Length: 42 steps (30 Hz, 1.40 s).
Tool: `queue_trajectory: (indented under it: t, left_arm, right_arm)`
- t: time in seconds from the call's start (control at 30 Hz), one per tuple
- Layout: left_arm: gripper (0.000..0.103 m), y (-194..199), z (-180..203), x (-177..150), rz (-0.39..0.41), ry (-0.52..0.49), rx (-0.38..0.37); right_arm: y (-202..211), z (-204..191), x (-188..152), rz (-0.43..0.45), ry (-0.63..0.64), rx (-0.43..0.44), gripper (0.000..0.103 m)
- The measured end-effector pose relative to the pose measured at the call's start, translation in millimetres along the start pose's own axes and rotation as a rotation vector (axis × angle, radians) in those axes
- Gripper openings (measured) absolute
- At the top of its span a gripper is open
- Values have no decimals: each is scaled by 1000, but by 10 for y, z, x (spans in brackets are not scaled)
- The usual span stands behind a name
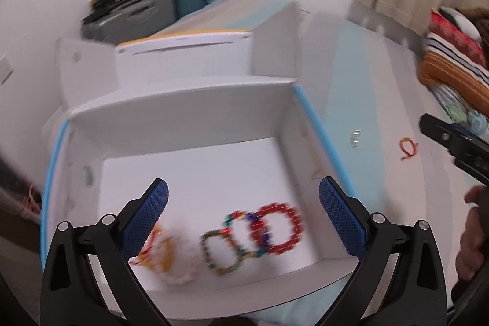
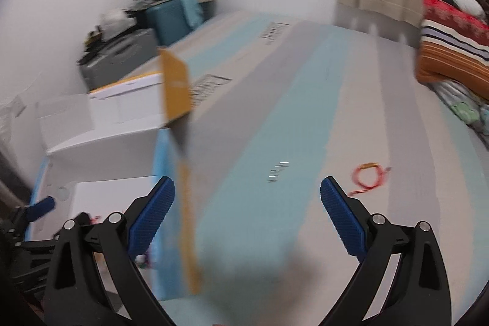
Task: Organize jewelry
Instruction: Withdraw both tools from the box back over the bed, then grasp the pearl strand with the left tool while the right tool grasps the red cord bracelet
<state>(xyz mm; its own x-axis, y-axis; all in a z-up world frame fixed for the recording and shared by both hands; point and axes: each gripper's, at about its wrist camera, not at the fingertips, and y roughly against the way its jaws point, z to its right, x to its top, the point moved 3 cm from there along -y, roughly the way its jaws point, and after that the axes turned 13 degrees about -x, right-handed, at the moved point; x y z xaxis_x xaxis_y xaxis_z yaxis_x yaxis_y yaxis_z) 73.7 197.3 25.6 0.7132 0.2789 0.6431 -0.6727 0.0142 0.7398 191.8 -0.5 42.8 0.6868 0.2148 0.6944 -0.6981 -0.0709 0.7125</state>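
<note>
Both sets of fingers spread wide, nothing between the pads on either side.

Left gripper point(image 1: 243, 205) hanging over an open white cardboard box point(image 1: 183, 100), flaps up, light blue on the outside. Inside, right between and just below the fingers, a row of bracelets lying on the box floor: red beaded bracelet point(image 1: 278, 228) nearest the right finger, multicolored beaded bracelet point(image 1: 244, 229) overlapping it, olive-green beaded bracelet point(image 1: 223, 252) overlapping that one, then a pale whitish bracelet point(image 1: 183, 258), too blurry to say more, and a yellow-and-red cord bracelet point(image 1: 156, 249) partly tucked behind the left finger. Nothing gripped, pads clear of everything.

Outside the box, beyond the right finger on the striped blue-and-grey surface point(image 1: 382, 100): a small silvery chain-like piece point(image 1: 355, 138), and farther out a red string bracelet point(image 1: 408, 148).

Right gripper point(image 2: 247, 205) over that same surface, box off past its left finger. Silvery piece ahead between the fingers, red string bracelet just beyond the right finger tip. Other gripper peeking in at far left. Whole thing pretty motion-blurred.

Stack of folded striped bedding point(image 2: 452, 45) way off past the right finger.
</note>
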Motion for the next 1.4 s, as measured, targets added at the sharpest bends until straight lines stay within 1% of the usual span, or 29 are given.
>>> queue_trajectory:
  t: [0.1, 0.17, 0.27, 0.33, 0.47, 0.63, 0.67, 0.77, 0.83, 0.87, 0.93, 1.03, 1.13, 1.2, 1.27, 1.4]
  left_arm:
    - [97, -149, 304, 110, 3, -58, -27]
    - [97, -282, 524, 179, -2, -96, -58]
    - [97, -478, 807, 284, -30, -106, -111]
    - [97, -621, 1016, 355, -44, -112, -138]
    - [97, -929, 1327, 461, -83, -110, -177]
    - [97, -1452, 1613, 547, -153, -132, -157]
    - [97, -1579, 1645, 559, -168, -132, -136]
    - [97, -1891, 1677, 577, -198, -118, -124]
    - [97, -2069, 1671, 578, -222, -105, -114]
    - [97, -2144, 1646, 568, -238, -87, -113]
    - [97, -2291, 1603, 552, -266, -45, -127]
    - [97, -2498, 1520, 510, -288, -16, -88]
    - [97, -2647, 1463, 475, -307, -13, -61]
    - [97, -2740, 1424, 453, -317, -8, -45]
    - [97, -2824, 1411, 426, -326, 4, -44]
    - [97, -2908, 1466, 399, -323, -30, -11]
  right_arm:
    - [-233, 309, 33, -41, -6, -64, 92]
    - [-381, 503, 31, -82, -26, -81, 92]
    - [-563, 757, 9, -136, -69, -96, 92]
    - [-660, 871, 5, -151, -80, -107, 92]
    - [-849, 1095, 12, -197, -113, -103, 92]
    - [-1127, 1307, 15, -267, -139, -93, 92]
    - [-1165, 1339, 24, -276, -145, -90, 92]
    - [-1316, 1412, 37, -309, -153, -68, 92]
    - [-1389, 1464, 82, -311, -136, -89, 92]
    - [-1427, 1485, 105, -314, -136, -85, 92]
    - [-1515, 1515, 116, -335, -150, -47, 92]
    - [-1680, 1526, 113, -367, -153, -28, 92]
    - [-1857, 1507, 108, -389, -127, -28, 91]
    - [-1984, 1518, 97, -408, -126, -24, 86]
    - [-2118, 1538, 71, -425, -127, -24, 84]
    - [-2304, 1535, 34, -457, -138, -7, 81]
